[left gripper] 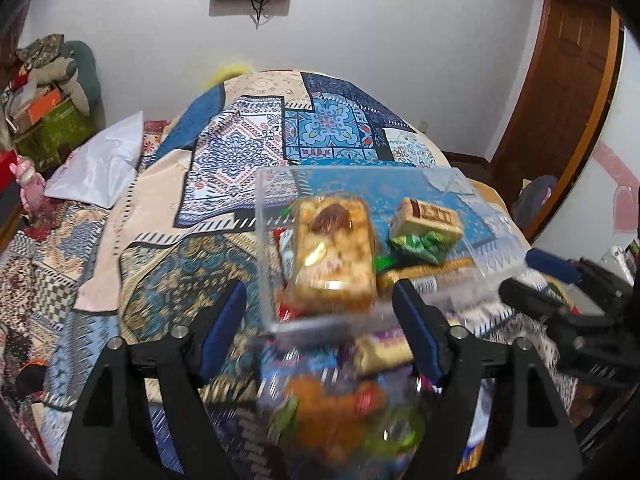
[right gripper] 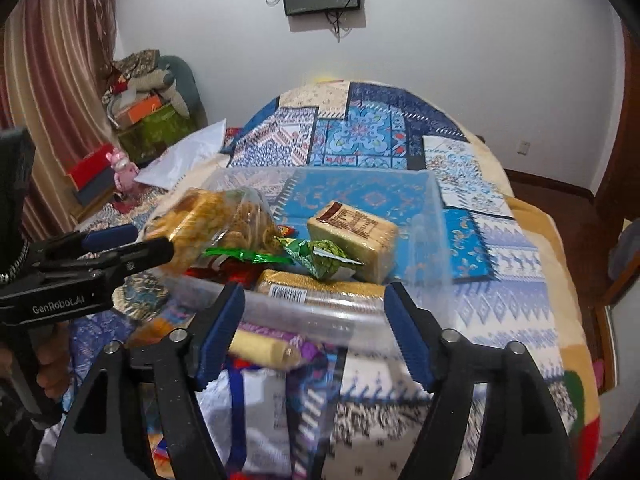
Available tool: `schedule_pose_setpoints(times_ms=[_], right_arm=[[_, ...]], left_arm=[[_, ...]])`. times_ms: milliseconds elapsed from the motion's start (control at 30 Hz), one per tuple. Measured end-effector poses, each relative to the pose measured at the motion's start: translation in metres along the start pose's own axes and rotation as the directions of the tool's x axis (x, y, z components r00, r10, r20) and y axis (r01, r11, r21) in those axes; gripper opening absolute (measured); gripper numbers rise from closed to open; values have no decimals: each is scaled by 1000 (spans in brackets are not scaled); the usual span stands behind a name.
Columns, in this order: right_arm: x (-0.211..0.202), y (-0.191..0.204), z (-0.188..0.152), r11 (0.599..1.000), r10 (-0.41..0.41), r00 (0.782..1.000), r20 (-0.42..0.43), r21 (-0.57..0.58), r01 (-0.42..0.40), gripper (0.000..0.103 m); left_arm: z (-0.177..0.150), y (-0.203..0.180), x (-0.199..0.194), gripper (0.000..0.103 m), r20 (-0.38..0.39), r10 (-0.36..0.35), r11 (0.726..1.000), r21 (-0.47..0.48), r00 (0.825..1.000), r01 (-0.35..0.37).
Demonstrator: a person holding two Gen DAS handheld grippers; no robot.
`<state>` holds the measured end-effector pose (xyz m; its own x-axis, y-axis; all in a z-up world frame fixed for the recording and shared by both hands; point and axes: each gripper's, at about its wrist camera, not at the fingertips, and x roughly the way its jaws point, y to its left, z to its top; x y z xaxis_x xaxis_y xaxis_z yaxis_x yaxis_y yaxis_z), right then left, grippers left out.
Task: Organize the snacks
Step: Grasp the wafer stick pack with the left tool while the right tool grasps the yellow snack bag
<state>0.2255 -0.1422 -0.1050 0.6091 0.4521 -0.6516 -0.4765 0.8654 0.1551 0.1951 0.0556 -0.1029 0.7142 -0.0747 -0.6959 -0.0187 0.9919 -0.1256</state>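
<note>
The left gripper (left gripper: 320,316), black with blue ribbed pads, stands spread wide with nothing pinched; its fingertips (left gripper: 234,300) flank the near wall of a clear rectangular plastic box (left gripper: 280,322), without visibly pressing on it. The right gripper (right gripper: 314,312) is likewise spread, its pads on either side of the box's near rim (right gripper: 320,312), gripping nothing.

Inside the box, on the left, lies a clear-wrapped block of golden puffed snack with a brown date on top (left gripper: 334,248). To its right sits a beige wrapped cake bar with a brown printed label (left gripper: 428,220), a crumpled green foil wrapper (left gripper: 420,246) just beside it, and a gold packet with a barcode (right gripper: 316,288) against the near wall.

Loose snacks, blurred, lie outside the box near the grippers, among them a pale yellow roll (right gripper: 264,350). Everything rests on a blue patterned patchwork blanket (left gripper: 240,148).
</note>
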Motion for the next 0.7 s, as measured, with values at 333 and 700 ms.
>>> schedule_pose_setpoints(times_ms=[333,700], right_arm=[[-37,14,-38,1000,29,999,-34,3,-29,75],[-30,33,-93,994,108,978,-176,23,-106,79]], left_arm=[[-52,-3,-44,80,-54,0,1000,18,999,1],[-111,-10,-51,80,-148,-17,1000,4,989,17]])
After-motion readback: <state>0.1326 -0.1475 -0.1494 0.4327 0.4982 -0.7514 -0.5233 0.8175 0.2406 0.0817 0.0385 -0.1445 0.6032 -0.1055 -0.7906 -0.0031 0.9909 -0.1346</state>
